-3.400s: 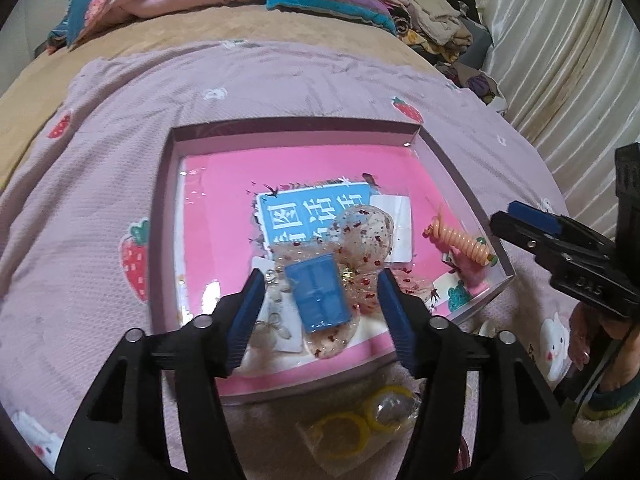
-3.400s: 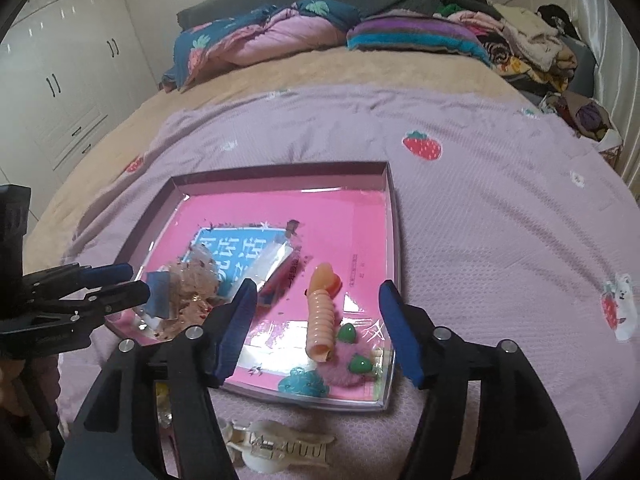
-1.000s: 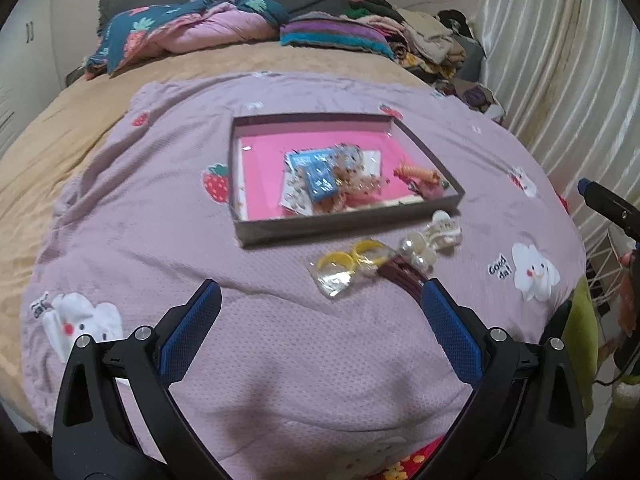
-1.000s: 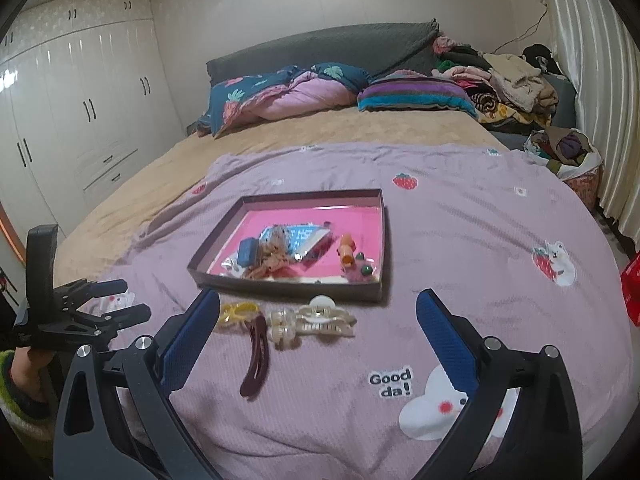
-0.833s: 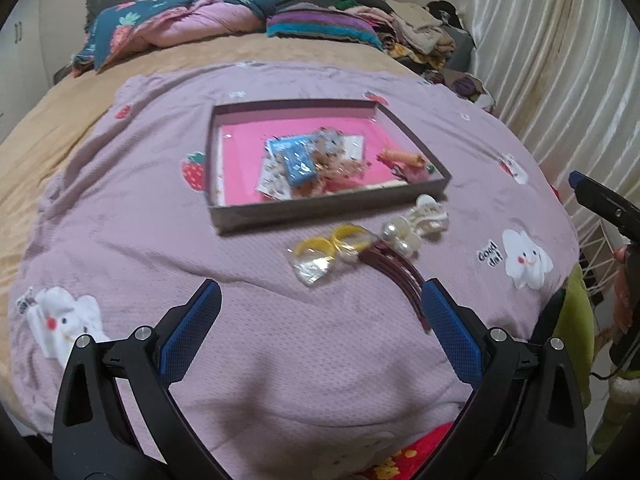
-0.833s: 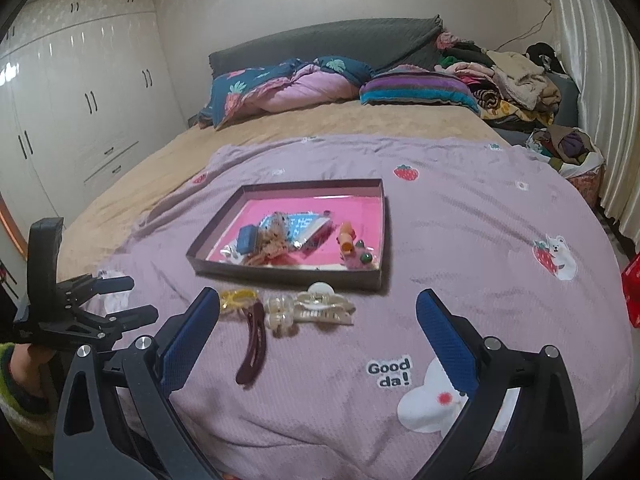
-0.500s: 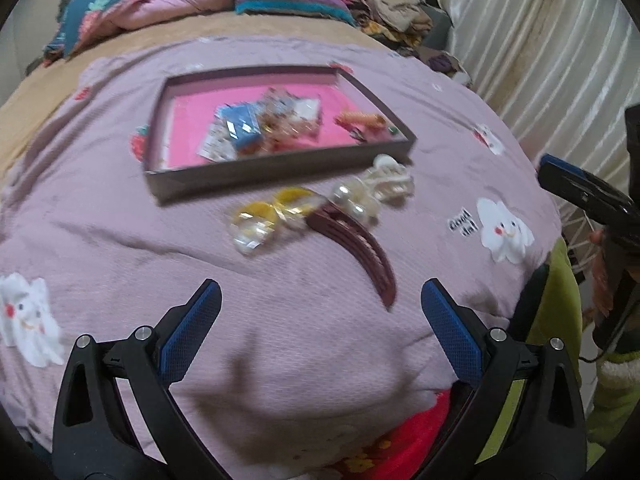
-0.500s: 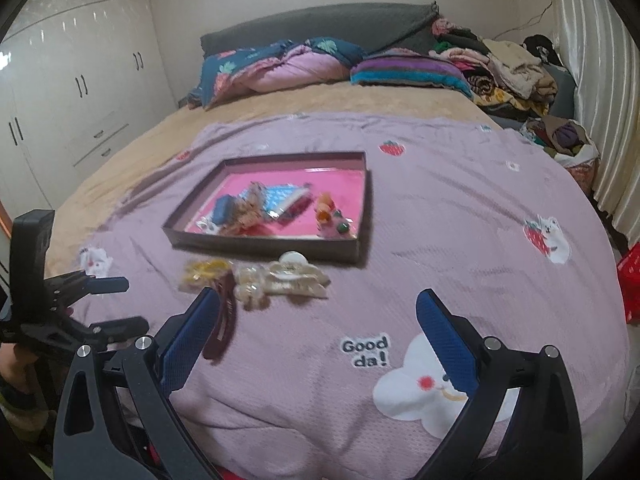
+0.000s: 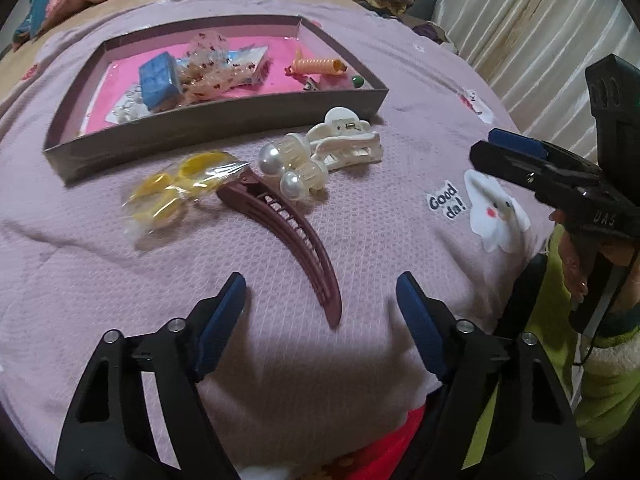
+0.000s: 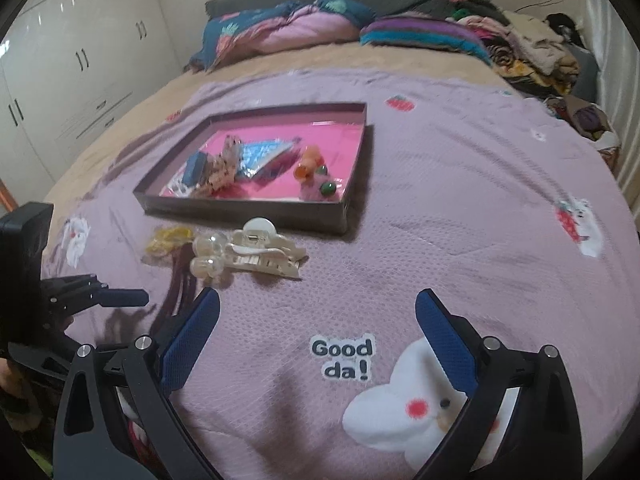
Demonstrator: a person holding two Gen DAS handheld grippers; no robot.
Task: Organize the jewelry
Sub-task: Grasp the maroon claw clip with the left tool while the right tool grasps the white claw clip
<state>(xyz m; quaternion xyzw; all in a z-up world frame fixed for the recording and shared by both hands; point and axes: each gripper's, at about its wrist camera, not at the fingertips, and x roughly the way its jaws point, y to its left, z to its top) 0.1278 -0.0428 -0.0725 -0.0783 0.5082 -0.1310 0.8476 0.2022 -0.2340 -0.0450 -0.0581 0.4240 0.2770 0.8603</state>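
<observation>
A long maroon hair clip point(image 9: 288, 232) lies on the purple bedspread, its tip just ahead of my open, empty left gripper point(image 9: 320, 300). Beyond it lie a pearl clip point(image 9: 292, 166), a white claw clip point(image 9: 344, 140) and a bagged yellow item point(image 9: 176, 192). The grey tray with pink lining point(image 9: 224, 120) holds a blue box point(image 9: 158, 80), an orange spiral clip point(image 9: 320, 66) and more pieces. My right gripper point(image 10: 318, 336) is open and empty, hovering near the "Good da!" print; the white claw clip point(image 10: 264, 254) and the tray point(image 10: 256, 204) lie ahead of it.
Folded quilts and piled clothes point(image 10: 400, 28) sit at the head of the bed. White wardrobes point(image 10: 60, 64) stand on the left, a curtain point(image 9: 520, 20) on the right. The bed's near edge is right under both grippers.
Both grippers have pulled back from the tray, then moved down and forward toward the loose clips. The left gripper now sits close over the maroon clip's tip. Both jaws stay open.
</observation>
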